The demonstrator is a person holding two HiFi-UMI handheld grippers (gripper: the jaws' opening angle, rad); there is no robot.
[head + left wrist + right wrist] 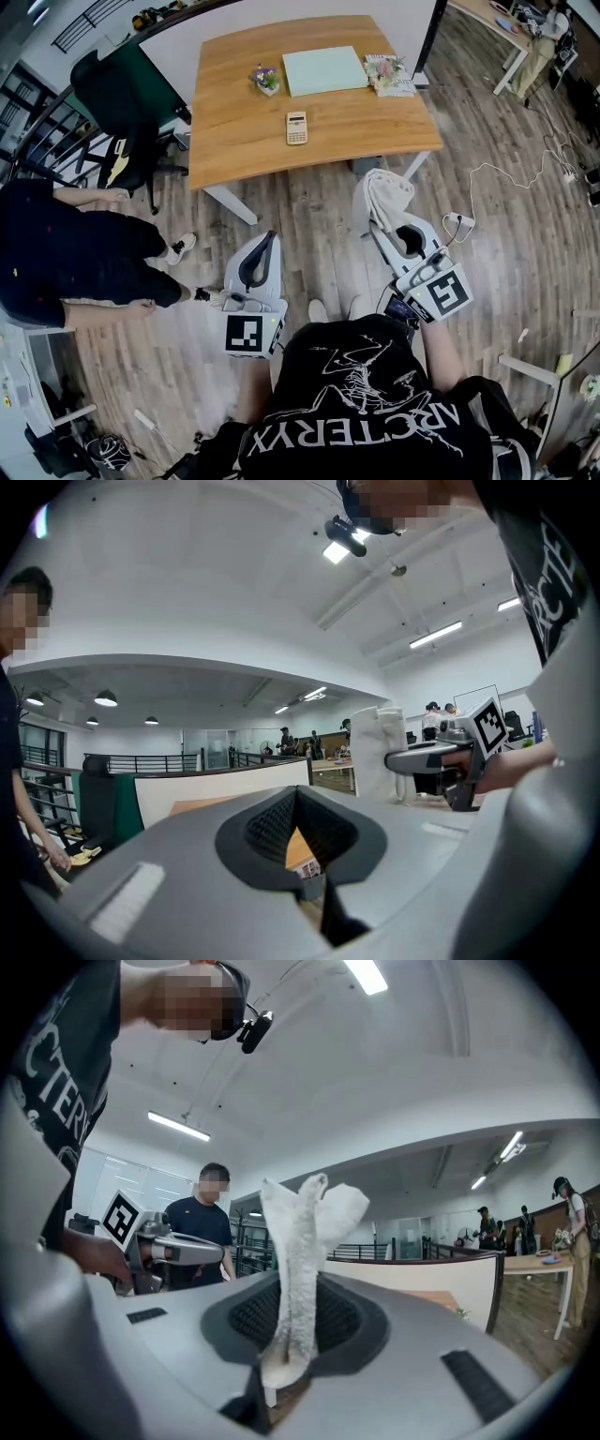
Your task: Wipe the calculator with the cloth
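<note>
Right gripper (291, 1326): jaws closed on the cloth (300, 1260), pinched low in the pads – most of the fabric stands free above them as a loose bunch.
Left gripper (298, 822): jaws drawn together with nothing between them, only a sliver of table showing through the gap.
Calculator (296, 127): flat on the wooden table (234, 141), near the middle, keys up, well apart from both grippers, which hang over the floor on the near side.
Neighbours: a pale green mat (324, 70) just beyond the calculator, a small flower pot (265, 80) far-left of it, and a second floral item (388, 73) at the far right.
Step in hand: by my reading, carrying the cloth to the table – wiping is not yet begun.
Approach: bring the right gripper in low so the free bunch of cloth, not the jaw tips, meets the keys.
Stroke: drag lengthwise along the body with light pressure.
Risk: the calculator looks light and may slide on the smooth wood, so rest your left gripper against its near-left edge first.
Clearance: keep strokes short of the flower pot.
</note>
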